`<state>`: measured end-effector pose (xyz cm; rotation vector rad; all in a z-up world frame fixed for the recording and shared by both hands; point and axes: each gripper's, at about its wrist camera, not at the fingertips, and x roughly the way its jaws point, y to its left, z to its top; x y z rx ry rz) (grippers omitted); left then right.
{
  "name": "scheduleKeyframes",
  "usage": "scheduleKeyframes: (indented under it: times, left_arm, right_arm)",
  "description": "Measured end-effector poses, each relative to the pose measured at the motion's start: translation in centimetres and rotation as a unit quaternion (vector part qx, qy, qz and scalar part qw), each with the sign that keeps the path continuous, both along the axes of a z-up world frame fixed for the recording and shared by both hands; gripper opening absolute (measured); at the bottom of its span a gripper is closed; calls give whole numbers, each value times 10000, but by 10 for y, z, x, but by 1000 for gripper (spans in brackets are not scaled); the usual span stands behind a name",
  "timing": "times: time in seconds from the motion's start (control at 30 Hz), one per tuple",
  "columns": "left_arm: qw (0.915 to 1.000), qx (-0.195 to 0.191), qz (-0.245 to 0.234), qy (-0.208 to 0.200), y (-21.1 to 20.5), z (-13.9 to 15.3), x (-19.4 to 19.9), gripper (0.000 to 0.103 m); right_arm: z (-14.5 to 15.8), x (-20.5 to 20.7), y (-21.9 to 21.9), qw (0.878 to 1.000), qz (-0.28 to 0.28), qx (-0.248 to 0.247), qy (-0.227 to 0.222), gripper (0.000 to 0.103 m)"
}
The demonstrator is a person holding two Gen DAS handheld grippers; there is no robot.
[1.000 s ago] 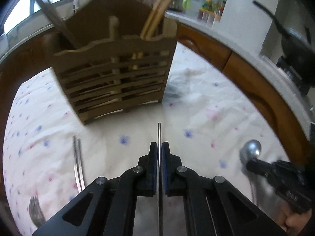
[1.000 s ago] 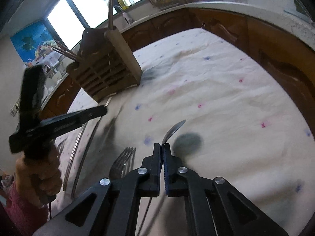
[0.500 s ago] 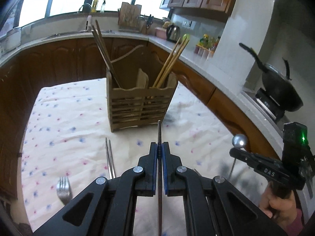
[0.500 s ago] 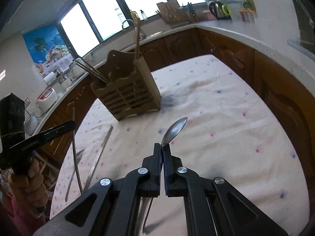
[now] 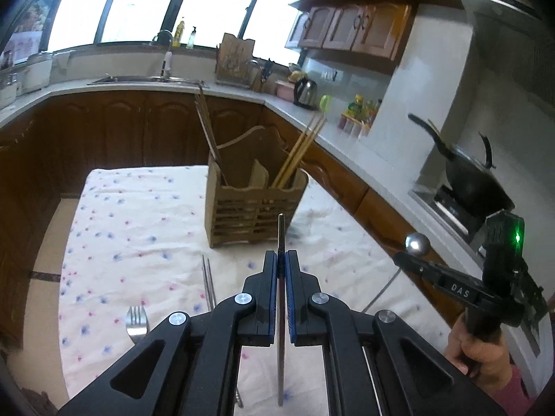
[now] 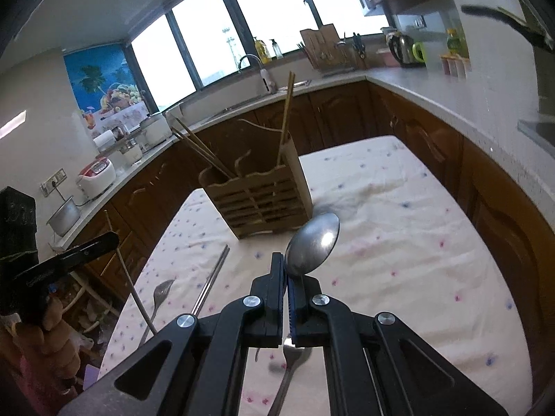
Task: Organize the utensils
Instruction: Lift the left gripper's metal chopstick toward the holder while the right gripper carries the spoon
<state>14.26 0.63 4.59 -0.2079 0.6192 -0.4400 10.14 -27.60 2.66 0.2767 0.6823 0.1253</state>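
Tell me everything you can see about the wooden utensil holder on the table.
The wooden holder is a light-brown slatted box with a scalloped front rim, a taller curved back and inner dividers. It stands upright on the flowered tablecloth. Dark chopsticks lean out on one side, pale chopsticks on the other. Neither gripper touches it.

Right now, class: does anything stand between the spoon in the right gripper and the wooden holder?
Nothing visible does. The spoon, clamped in the right gripper, faces the holder across bare tablecloth.
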Motion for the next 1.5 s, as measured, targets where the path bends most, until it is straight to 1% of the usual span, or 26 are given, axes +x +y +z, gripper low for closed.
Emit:
scheduleKeyframes:
  times: [0.23,0.6,0.8,0.93,1.23,1.5]
  left_arm:
    - [9995,-83,181,-230,12,12,-9,3]
    - [9975,-224,403,-536,27,25,-5,3]
    - [9963,-157,469,-709,29,34,-2,3]
    - [9955,-191,486,-790,30,37,1,3]
    - [9929,-275,578,-1005,34,44,17,3]
    - [9885,-373,686,-1296,36,53,39,3]
  right_arm:
    - [13,3,5,9998,-2,-114,-177,2]
    - [27,13,7,9989,39,-254,-382,2]
    - [34,22,8,9984,69,-299,-473,2]
    - [37,28,6,9981,74,-306,-529,2]
    - [44,41,2,9970,62,-375,-678,2]
    - [63,62,-1,9946,27,-468,-931,2]
